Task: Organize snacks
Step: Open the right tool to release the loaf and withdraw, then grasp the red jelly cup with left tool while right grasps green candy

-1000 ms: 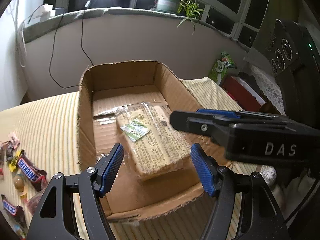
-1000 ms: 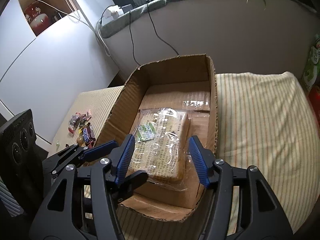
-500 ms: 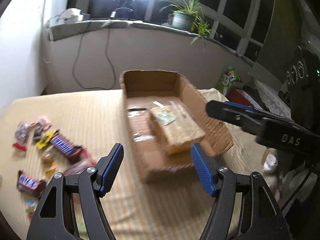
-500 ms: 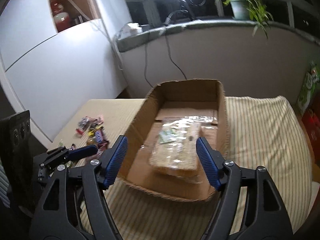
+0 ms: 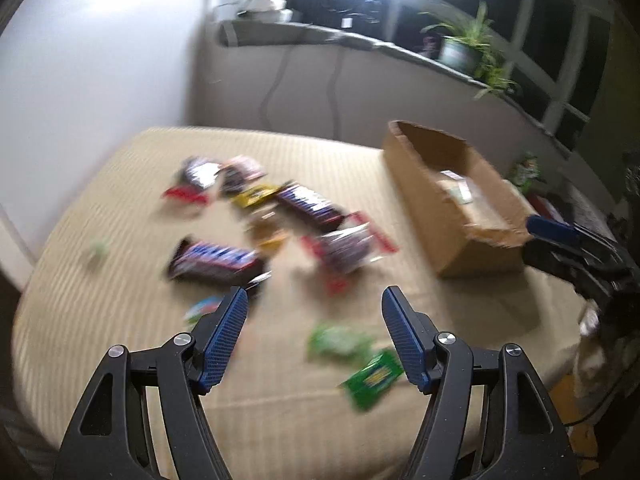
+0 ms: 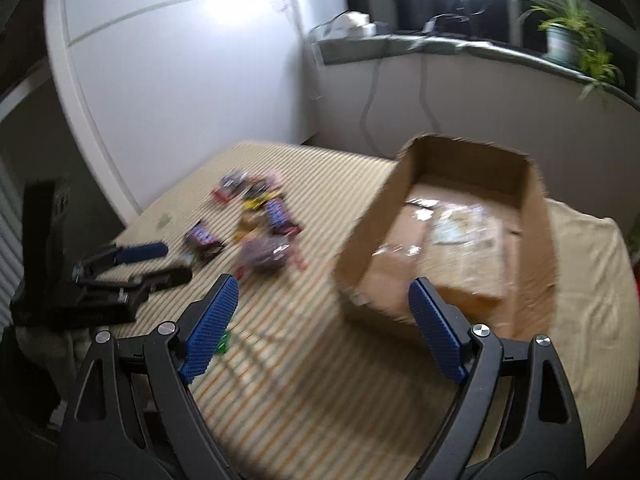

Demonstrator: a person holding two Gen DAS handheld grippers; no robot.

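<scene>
A pile of loose snacks lies on the striped tablecloth: a Snickers bar point(image 5: 216, 261), another dark bar point(image 5: 308, 204), a clear red-edged packet point(image 5: 348, 246), and green packets point(image 5: 374, 376). The pile also shows in the right wrist view point(image 6: 260, 232). An open cardboard box point(image 5: 460, 208) point(image 6: 404, 200) holds a clear-wrapped biscuit pack point(image 6: 464, 244). My left gripper point(image 5: 314, 324) is open and empty, above the table in front of the pile. My right gripper point(image 6: 322, 316) is open and empty, in front of the box's near left corner. Both views are motion-blurred.
The striped table point(image 5: 120, 320) ends at a white wall point(image 5: 100, 60) on the left. A ledge with a potted plant point(image 5: 460, 48) and cables runs behind. The left gripper shows at the left of the right wrist view point(image 6: 132, 264).
Both grippers have pulled back from over the box and swung left. The left one now faces the snack pile; the right one stands back from the box. Both stayed open.
</scene>
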